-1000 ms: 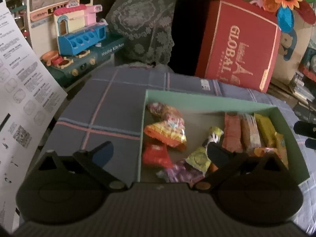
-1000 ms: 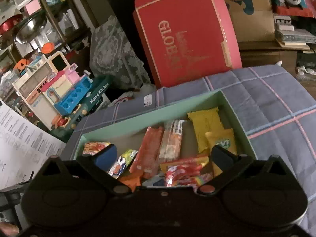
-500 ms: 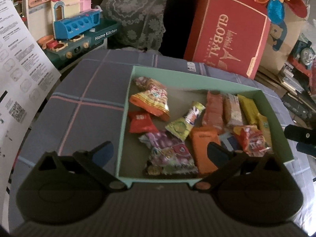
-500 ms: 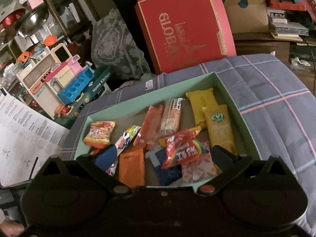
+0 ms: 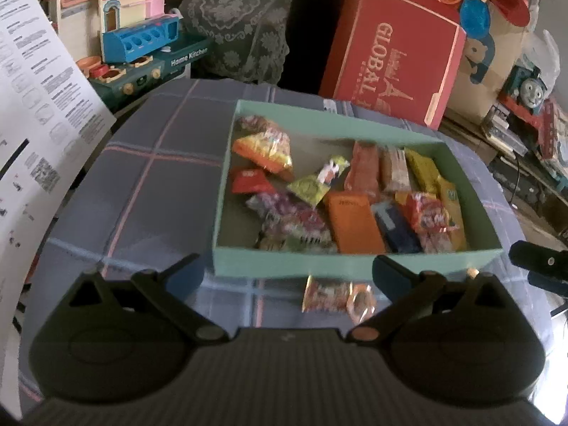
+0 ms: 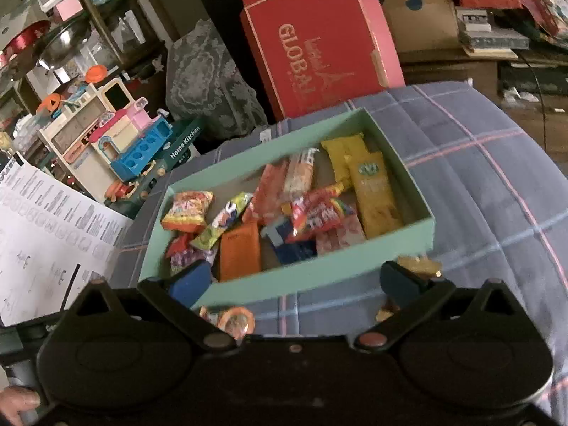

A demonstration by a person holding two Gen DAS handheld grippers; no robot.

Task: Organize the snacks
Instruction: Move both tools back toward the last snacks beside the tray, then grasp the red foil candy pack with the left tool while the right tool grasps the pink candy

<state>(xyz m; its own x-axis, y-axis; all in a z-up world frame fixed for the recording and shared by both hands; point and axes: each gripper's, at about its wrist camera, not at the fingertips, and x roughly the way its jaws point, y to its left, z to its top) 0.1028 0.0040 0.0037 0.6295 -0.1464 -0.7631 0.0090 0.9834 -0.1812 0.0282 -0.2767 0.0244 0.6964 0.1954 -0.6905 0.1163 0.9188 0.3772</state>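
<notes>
1. The snacks sit in a mint-green box (image 5: 355, 266) at the centre of both views, on a blue plaid cloth (image 5: 159, 177). Long bars, an orange-red bar (image 5: 362, 170), a pale bar (image 5: 394, 170) and yellow bars (image 6: 372, 191), lie side by side at the box's right end. That looks like sorting by shape. Loose packets such as the orange bag (image 5: 264, 149) and the red packet (image 5: 250, 181) are jumbled at the left end.
2. A few pieces lie outside the box, on the cloth just beside its near wall: a small clear-wrapped snack (image 5: 337, 296) in the lower centre of the left view, and a gold-wrapped piece (image 6: 419, 266) at the lower right of the right view. I judge these are what is left to put away.
3. The left gripper (image 5: 287, 273) is spread wide and holds nothing. It hangs over the near wall, with the wrapped snack between its fingers' lines, probably lined up for a pick.
4. The right gripper (image 6: 294, 280) is also wide and empty, low in its frame. Its right finger is next to the gold piece.
5. Around the table stand a red gift box (image 5: 394, 53), a toy kitchen (image 5: 142, 42) at upper left and a printed sheet (image 5: 39, 113) at the left edge.
</notes>
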